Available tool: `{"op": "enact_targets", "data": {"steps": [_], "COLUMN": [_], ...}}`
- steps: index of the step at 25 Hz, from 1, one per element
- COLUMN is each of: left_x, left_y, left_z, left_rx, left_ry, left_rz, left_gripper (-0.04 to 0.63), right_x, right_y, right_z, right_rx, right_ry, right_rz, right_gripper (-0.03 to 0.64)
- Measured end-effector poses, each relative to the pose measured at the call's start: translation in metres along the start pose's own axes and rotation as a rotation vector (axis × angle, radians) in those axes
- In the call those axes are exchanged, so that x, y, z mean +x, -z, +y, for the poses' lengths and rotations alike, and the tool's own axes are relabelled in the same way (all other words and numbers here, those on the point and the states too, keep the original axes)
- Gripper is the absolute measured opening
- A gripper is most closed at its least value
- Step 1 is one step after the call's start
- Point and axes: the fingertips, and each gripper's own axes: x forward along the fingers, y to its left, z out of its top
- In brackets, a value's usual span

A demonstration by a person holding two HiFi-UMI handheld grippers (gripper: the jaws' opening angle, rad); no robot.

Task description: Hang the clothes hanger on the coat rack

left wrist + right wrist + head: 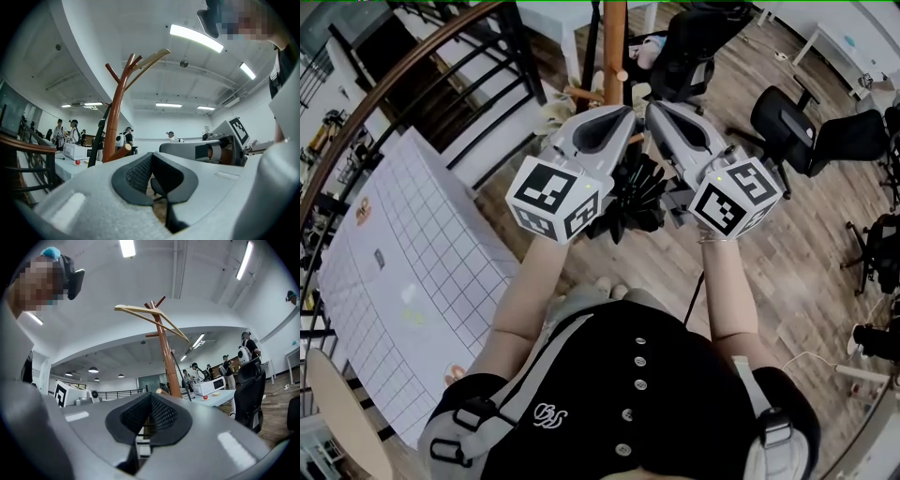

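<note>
Far left of the coat rack (614,42) in the head view I've got a white gridded sheet (412,262) on the floor. A black railing (459,84) curves between it and the rack. My left claw (151,155) is closed, pads meeting at the tip with nothing between them. It's held near the rack, pointing toward the pole. The clothes hanger (152,57) is already up at the top of the coat rack among its pegs. It's pale wood, tilted, and well above both claws. Beside the rack's lower pole there's a white surface (70,169) with a small red thing (77,162) on it; I can't tell what that is. A few people stand beyond the rack. My right claw (150,397) sits just beside the left one, slightly right of the rack's pole, also closed and empty with its pads together. Both marker cubes face the head camera, with the holder's forearms below them. Right of the rack, a black office chair (787,122) stands on the wood floor, well apart from the claws.
</note>
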Motion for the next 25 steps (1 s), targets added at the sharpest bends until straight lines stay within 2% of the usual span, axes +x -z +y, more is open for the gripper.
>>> {"op": "enact_targets", "data": {"steps": [14, 25], "left_x": [-0.012, -0.009], "left_y": [0.043, 0.048], "left_z": [-0.004, -0.007], "left_rx": [-0.074, -0.096], "left_ry": [-0.010, -0.012], "left_rz": [0.071, 0.070], "left_gripper": [-0.002, -0.002], "right_x": [-0.016, -0.010], "right_y": [0.047, 0.060], "right_z": [-0.008, -0.005], "right_rx": [0.033, 0.029], "right_ry": [0.019, 0.021], "right_rz": [0.082, 0.108], "right_gripper": [-0.002, -0.002]}}
